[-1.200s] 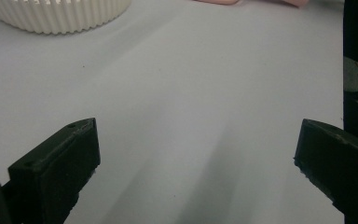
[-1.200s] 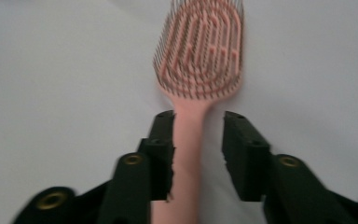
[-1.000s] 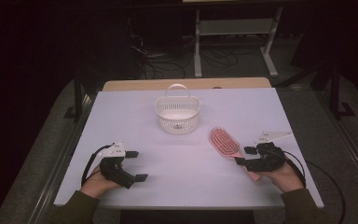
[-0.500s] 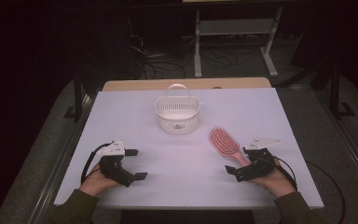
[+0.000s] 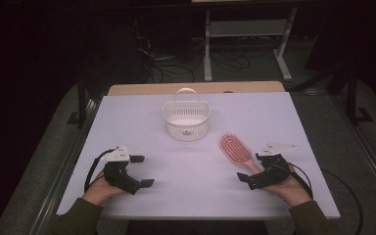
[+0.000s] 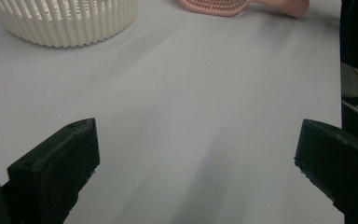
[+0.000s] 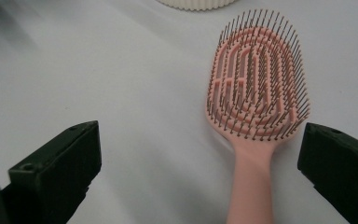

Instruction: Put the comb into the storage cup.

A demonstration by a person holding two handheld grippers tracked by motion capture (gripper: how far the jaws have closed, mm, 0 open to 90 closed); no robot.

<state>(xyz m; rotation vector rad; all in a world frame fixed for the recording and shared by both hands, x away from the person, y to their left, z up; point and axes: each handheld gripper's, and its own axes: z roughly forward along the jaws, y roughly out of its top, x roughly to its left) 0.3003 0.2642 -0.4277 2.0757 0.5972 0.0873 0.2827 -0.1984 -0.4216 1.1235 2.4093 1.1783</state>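
While bristles-up, the hairbrush (image 7: 256, 93) lies between the right tool's (image 7: 200, 163) open jaws.

The right gripper (image 5: 255, 169) has been drawn back toward 6 o'clock off the pink hairbrush (image 5: 235, 150), its jaws opened wide.

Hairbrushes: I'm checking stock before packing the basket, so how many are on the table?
1. The pink hairbrush lies bristles up on the table, at the person's right, its handle toward the open right claw. The basket looks empty.
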